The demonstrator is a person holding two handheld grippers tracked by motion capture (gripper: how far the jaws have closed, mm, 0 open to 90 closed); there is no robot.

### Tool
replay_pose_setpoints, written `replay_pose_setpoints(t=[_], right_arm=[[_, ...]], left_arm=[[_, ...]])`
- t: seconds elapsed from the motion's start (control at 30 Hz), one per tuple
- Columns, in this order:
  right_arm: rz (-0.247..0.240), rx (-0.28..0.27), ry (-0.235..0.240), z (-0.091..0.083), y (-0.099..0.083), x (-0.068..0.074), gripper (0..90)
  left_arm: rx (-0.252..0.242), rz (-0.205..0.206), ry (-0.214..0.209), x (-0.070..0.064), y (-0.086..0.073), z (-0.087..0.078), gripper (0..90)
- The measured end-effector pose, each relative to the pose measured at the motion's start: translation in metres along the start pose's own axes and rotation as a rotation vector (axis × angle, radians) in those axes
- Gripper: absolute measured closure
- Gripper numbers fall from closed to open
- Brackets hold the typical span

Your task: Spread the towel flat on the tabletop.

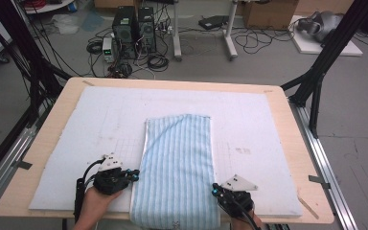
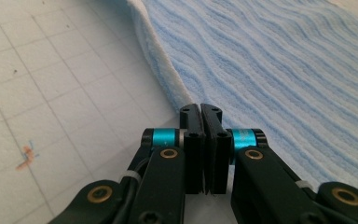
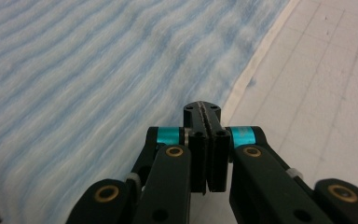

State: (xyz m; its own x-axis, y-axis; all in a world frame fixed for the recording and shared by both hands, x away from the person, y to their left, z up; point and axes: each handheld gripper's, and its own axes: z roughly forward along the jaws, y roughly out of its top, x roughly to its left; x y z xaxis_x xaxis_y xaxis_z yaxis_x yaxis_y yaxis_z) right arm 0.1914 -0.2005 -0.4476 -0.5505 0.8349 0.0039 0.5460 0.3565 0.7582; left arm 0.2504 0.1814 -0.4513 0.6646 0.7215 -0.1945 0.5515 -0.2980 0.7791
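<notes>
A light blue striped towel [image 1: 179, 167] lies folded lengthwise down the middle of the white grid mat [image 1: 96, 120], its near end hanging over the table's front edge. My left gripper [image 1: 135, 175] sits at the towel's left edge, jaws shut with nothing between them. In the left gripper view the towel [image 2: 270, 70] has its thick white edge just ahead of that gripper [image 2: 200, 108]. My right gripper [image 1: 214, 188] rests by the towel's right edge, also shut and empty. The right gripper view shows its tips [image 3: 202, 106] over the towel's [image 3: 98, 79] border.
The mat covers a wooden table [image 1: 292, 124]. Beyond the far edge on the floor stand computer towers [image 1: 134, 31] with tangled cables. Black frame struts [image 1: 323, 62] rise at the right and left. Bare mat [image 1: 258, 134] lies on both sides of the towel.
</notes>
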Motion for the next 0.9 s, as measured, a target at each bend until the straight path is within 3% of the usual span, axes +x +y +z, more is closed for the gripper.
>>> replay_pose_setpoints(t=[0.1,0.17,0.27,0.4,0.53,0.6,0.67,0.73,0.8,0.9], right_arm=[[-0.007,0.002,-0.004,-0.008,-0.006,0.003,89.4],[-0.013,-0.021,-0.005,-0.010,-0.005,0.001,86.6],[0.011,-0.045,-0.015,-0.007,0.004,-0.004,79.8],[0.029,-0.060,-0.044,0.007,0.021,-0.013,68.0],[0.050,-0.025,-0.064,0.030,0.037,-0.022,63.8],[0.063,0.011,-0.076,0.041,0.039,-0.026,67.7],[0.091,0.005,-0.060,0.044,0.036,-0.027,75.8],[0.072,0.002,-0.041,0.042,0.034,-0.025,87.5],[0.056,0.004,-0.040,0.041,0.033,-0.023,88.1],[0.029,0.004,-0.044,0.036,0.030,-0.024,88.5]], left_arm=[[0.010,0.020,-0.019,0.000,-0.001,-0.001,82.7],[-0.003,0.009,-0.001,0.001,0.003,0.000,66.5],[-0.053,0.005,0.041,0.006,0.013,0.001,52.5],[-0.108,0.027,0.070,0.016,0.030,0.006,46.4],[-0.147,0.025,0.096,0.027,0.047,0.011,46.8],[-0.181,0.003,0.101,0.034,0.051,0.012,47.7],[-0.155,-0.001,0.101,0.040,0.058,0.014,46.6],[-0.175,0.003,0.103,0.044,0.063,0.016,43.5],[-0.164,0.012,0.116,0.049,0.068,0.019,42.1],[-0.134,-0.016,0.119,0.058,0.073,0.025,41.4]])
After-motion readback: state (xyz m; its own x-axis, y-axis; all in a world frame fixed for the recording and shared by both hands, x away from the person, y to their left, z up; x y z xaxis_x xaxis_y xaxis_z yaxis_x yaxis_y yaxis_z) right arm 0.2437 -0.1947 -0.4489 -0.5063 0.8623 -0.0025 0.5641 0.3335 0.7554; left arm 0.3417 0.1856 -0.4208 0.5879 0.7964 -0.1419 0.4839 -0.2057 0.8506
